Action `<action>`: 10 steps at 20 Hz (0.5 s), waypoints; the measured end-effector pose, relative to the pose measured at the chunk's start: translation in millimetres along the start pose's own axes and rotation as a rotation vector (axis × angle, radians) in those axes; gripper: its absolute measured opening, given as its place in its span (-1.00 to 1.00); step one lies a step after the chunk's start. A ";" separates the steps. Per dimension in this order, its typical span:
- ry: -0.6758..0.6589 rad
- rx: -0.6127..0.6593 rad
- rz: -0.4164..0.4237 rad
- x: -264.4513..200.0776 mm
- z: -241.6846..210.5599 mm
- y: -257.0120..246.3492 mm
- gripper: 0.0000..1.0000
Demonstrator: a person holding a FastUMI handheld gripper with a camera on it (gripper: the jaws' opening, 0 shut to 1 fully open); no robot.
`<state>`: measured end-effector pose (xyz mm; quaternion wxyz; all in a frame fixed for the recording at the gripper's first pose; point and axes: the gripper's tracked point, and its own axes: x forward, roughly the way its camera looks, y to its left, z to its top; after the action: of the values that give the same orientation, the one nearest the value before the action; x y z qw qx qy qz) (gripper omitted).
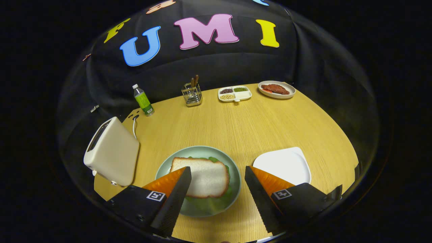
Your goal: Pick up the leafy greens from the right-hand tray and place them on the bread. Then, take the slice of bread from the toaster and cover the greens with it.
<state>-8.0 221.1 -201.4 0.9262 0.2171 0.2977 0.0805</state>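
A slice of bread (207, 177) lies flat on top of leafy greens (211, 202) on a pale green plate (199, 151). The greens stick out around the slice's edges. My gripper (217, 173) hangs open above the plate with nothing between its fingers; the left finger (179, 195) overlaps the slice's left edge in the view, the right finger (258, 195) stands to the plate's right. A cream toaster (113, 153) stands to the left of the plate, its slot seen edge-on. A white tray (285, 163) sits bare to the plate's right.
Along the table's far edge stand a green-labelled bottle (143, 100), a wire cutlery holder (191, 93), a divided dish of beans (234, 93) and a plate of meat (276, 89). The toaster's cord (135, 126) runs behind it.
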 end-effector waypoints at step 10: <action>-0.250 -0.200 0.092 -75.1 123.0 27.0 0.98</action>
<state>2.8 180.8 -60.8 0.9684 0.1454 0.1602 0.1245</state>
